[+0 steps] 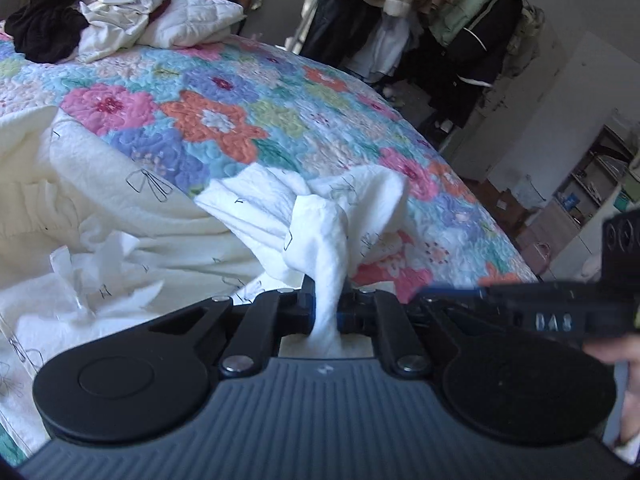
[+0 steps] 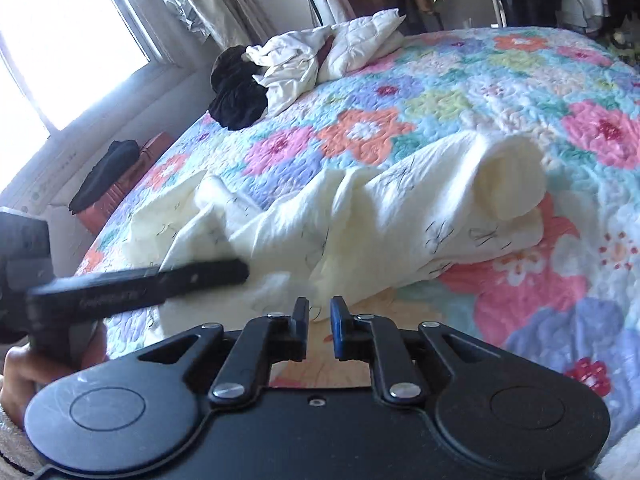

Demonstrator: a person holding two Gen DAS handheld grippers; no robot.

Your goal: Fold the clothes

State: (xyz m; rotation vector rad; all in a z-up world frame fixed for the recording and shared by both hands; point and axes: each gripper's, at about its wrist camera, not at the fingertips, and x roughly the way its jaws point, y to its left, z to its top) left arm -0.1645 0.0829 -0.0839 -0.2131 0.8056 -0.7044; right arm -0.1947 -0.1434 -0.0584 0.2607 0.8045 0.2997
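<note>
On the quilt (image 1: 224, 92), far left in the left wrist view: a black heap (image 1: 44, 28), a crumpled white garment (image 1: 116, 12) against it, then a padded white piece (image 1: 200, 20). Nearer, spread wide across the left and middle: the cream garment (image 1: 120, 208), printed with small dark bows, one bunched end drawn up into the left gripper (image 1: 326, 304), jaws nearly closed and pinching that cloth. Just right of it, blurred: the right gripper (image 1: 452, 292). Beyond the bed's right edge: dark hanging clothes (image 1: 460, 40) and shelves (image 1: 600, 176). From the right wrist view only: a bright window (image 2: 60, 40) at left, a dark cloth on a brown case (image 2: 120, 184) below it beside the bed. Blurred at left, crossing low over the garment's near edge: the left gripper (image 2: 140, 280), a hand (image 2: 24, 368) under it. Centre: the right gripper (image 2: 319, 312), jaws a little apart, nothing between them, quilt showing through the gap. Cream garment (image 2: 360, 216) lying beyond its tips, rolled at its right end.
</note>
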